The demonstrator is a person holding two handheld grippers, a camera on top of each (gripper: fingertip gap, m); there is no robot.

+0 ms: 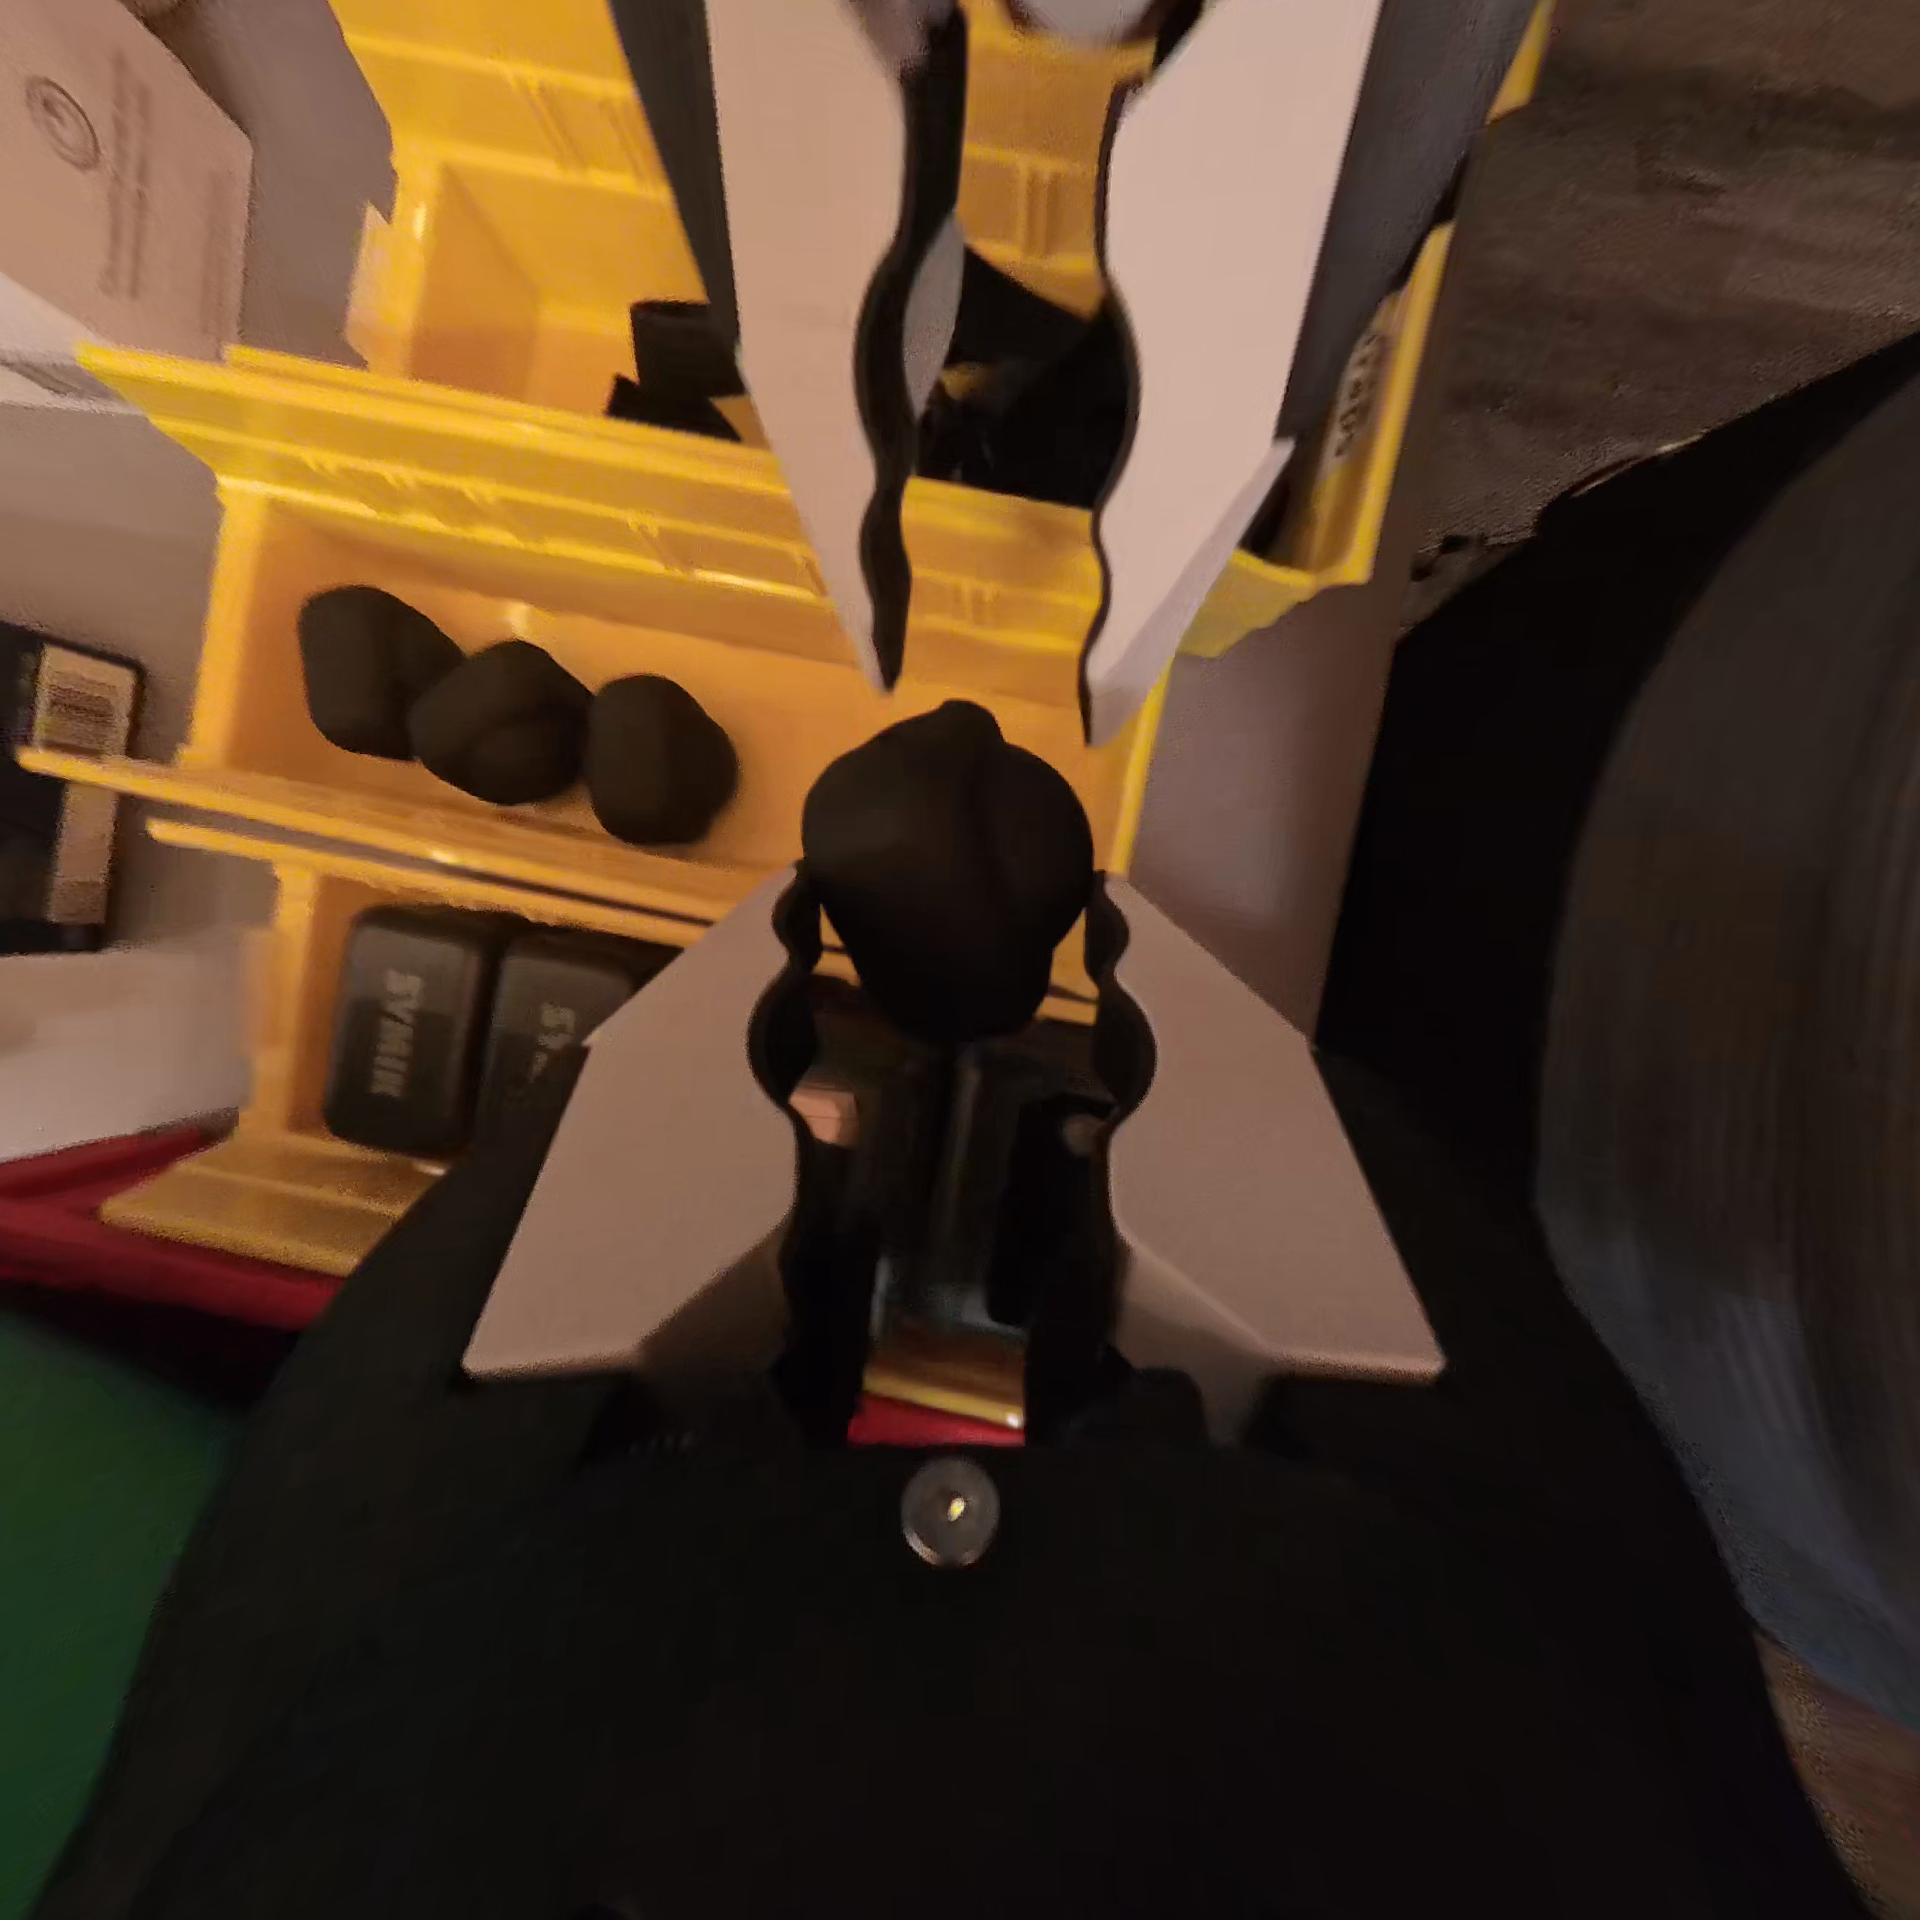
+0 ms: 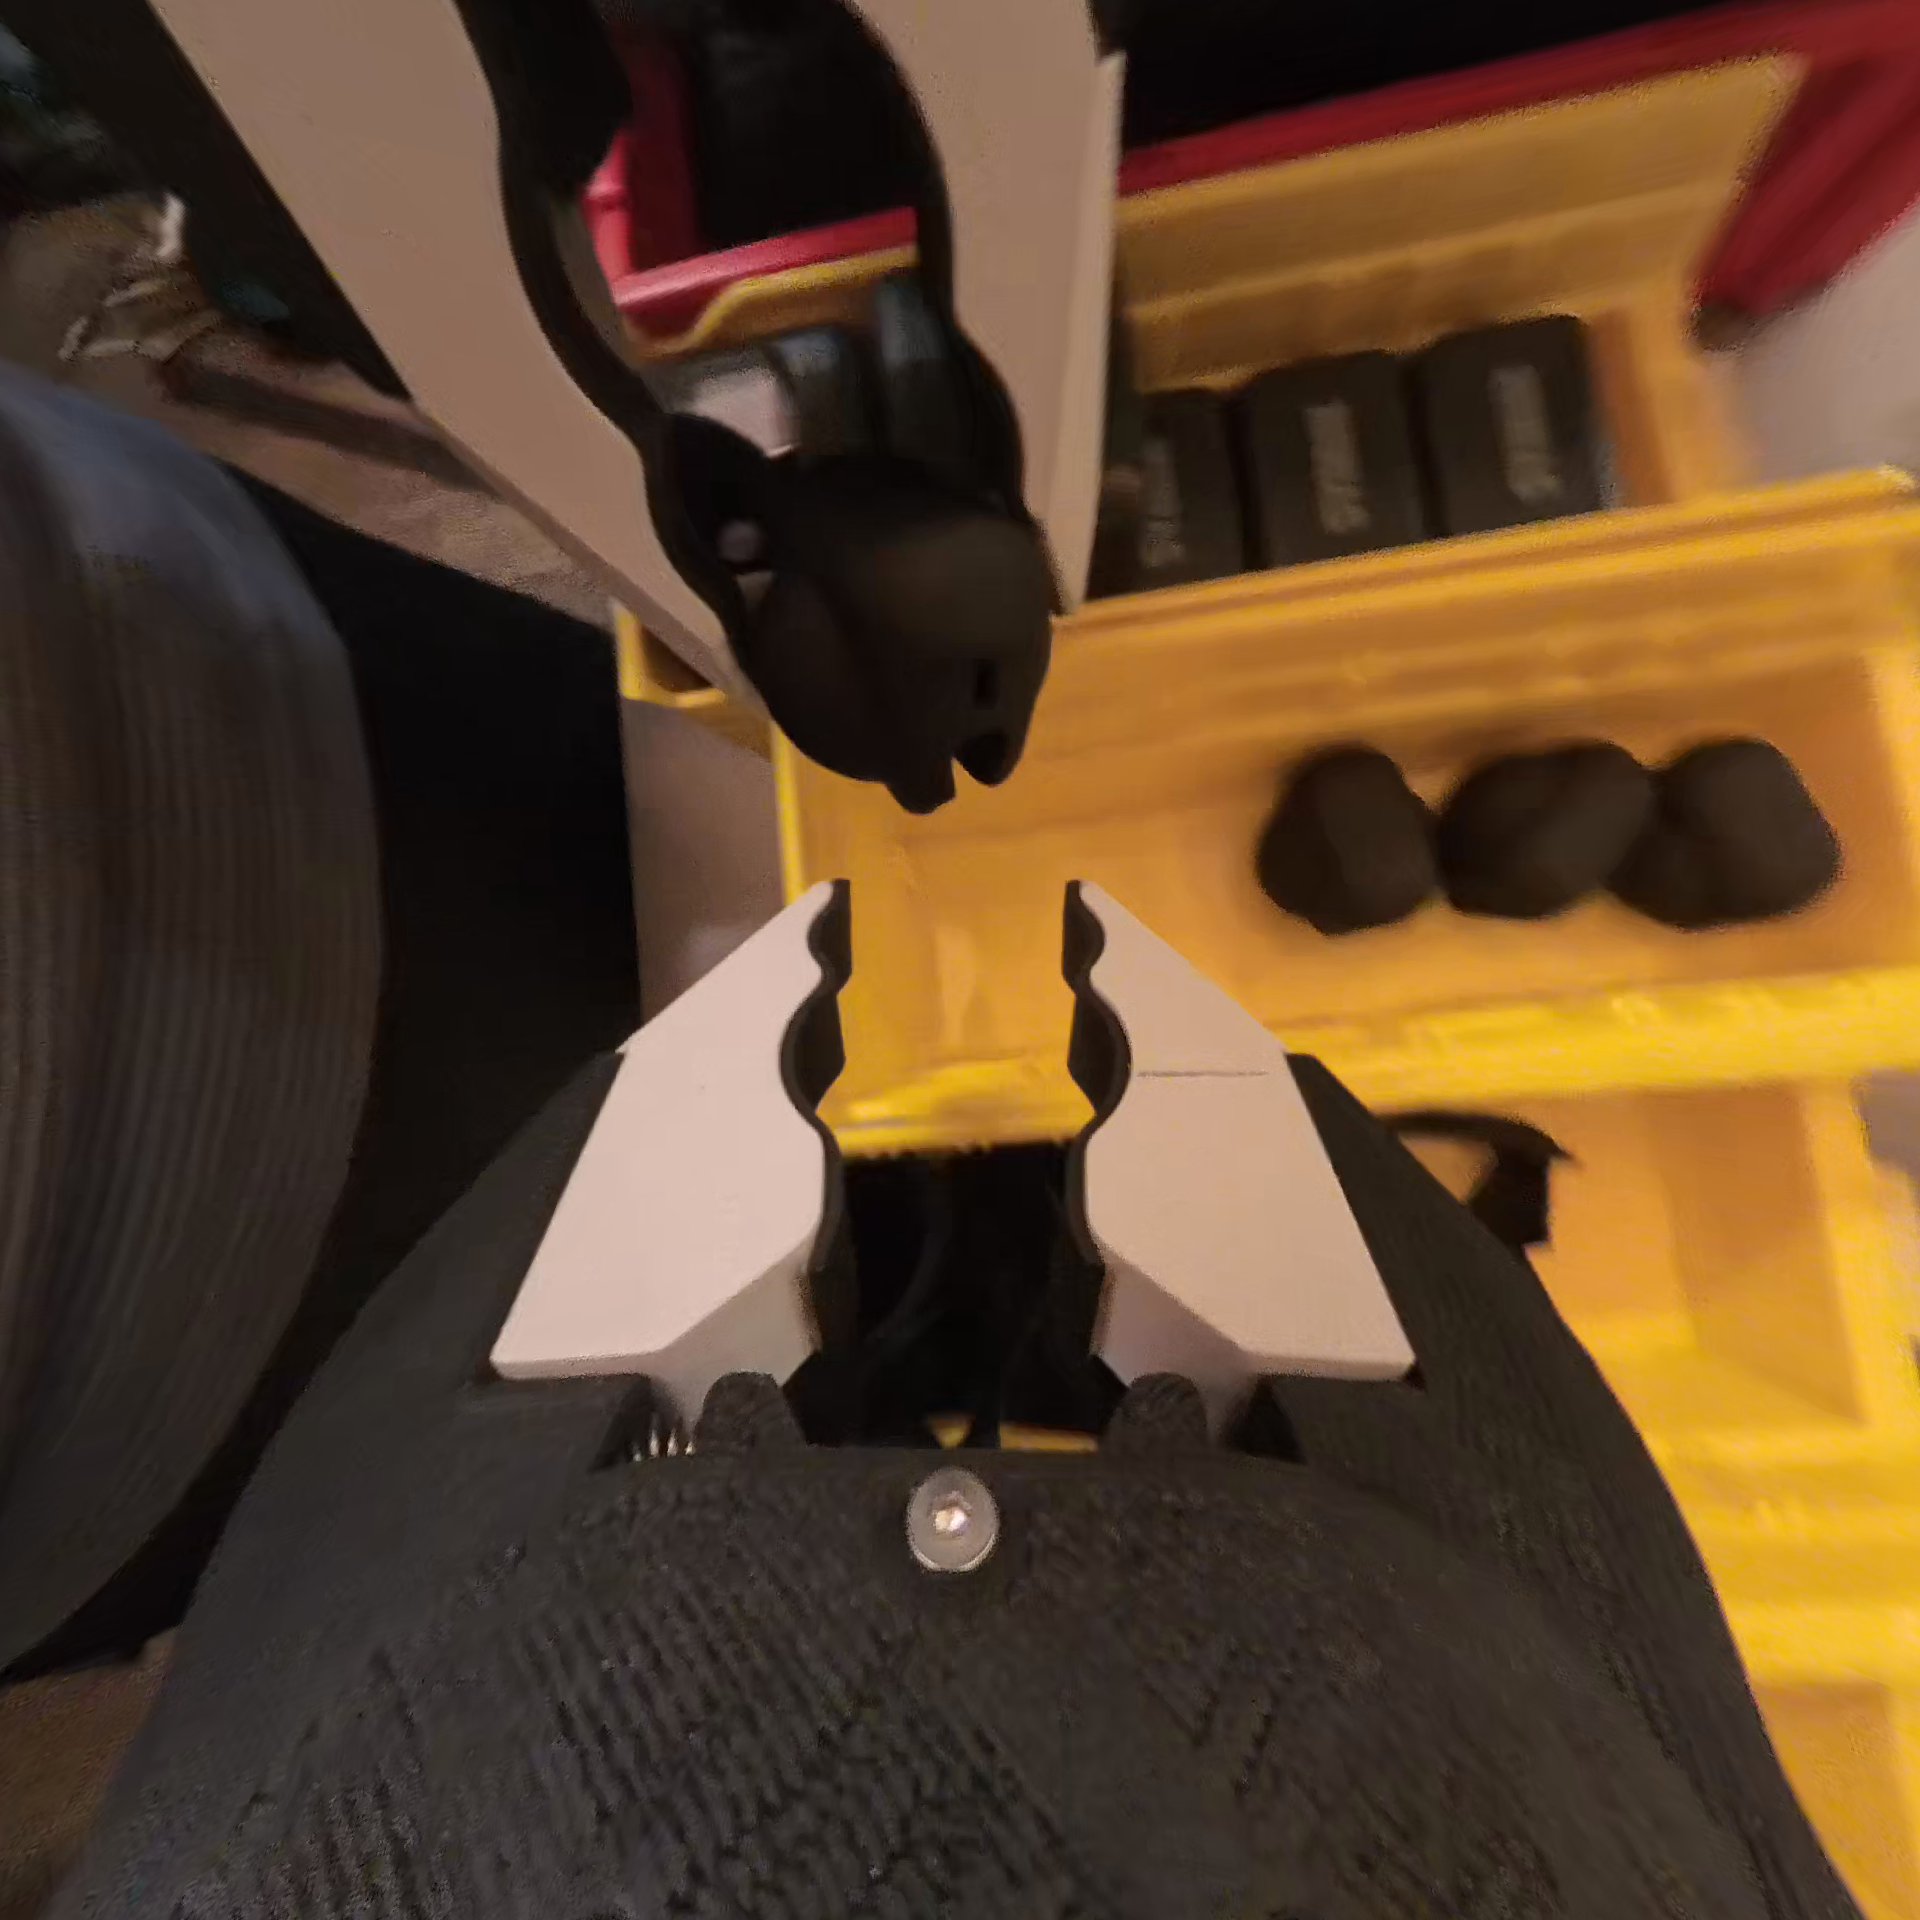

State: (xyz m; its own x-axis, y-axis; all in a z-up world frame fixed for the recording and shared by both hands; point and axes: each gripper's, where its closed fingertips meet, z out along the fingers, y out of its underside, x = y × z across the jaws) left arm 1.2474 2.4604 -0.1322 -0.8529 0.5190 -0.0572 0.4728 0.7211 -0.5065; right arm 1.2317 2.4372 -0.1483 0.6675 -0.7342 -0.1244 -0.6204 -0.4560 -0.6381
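My left gripper (image 1: 945, 883) is shut on a rounded black moulded piece (image 1: 945, 873), held over a yellow compartment tray (image 1: 540, 478). The same piece (image 2: 894, 644) shows in the right wrist view, pinched between the left gripper's white fingers (image 2: 364, 229). My right gripper (image 2: 954, 885) is open and empty, its tips just below that piece and pointing at it. In the left wrist view the right gripper (image 1: 987, 665) comes in from above, its tips a short gap from the held piece. Three similar black pieces (image 1: 509, 717) lie in one tray compartment (image 2: 1538, 831).
Black rectangular blocks (image 1: 416, 1029) fill another compartment (image 2: 1403, 457). A large dark grey roll (image 1: 1745, 1039) stands beside the tray (image 2: 156, 935). A red bin rim (image 2: 748, 270) lies behind the tray. White boxes (image 1: 114, 177) stand to the left. The left gripper's tips are roughly 4 cm from the right gripper's.
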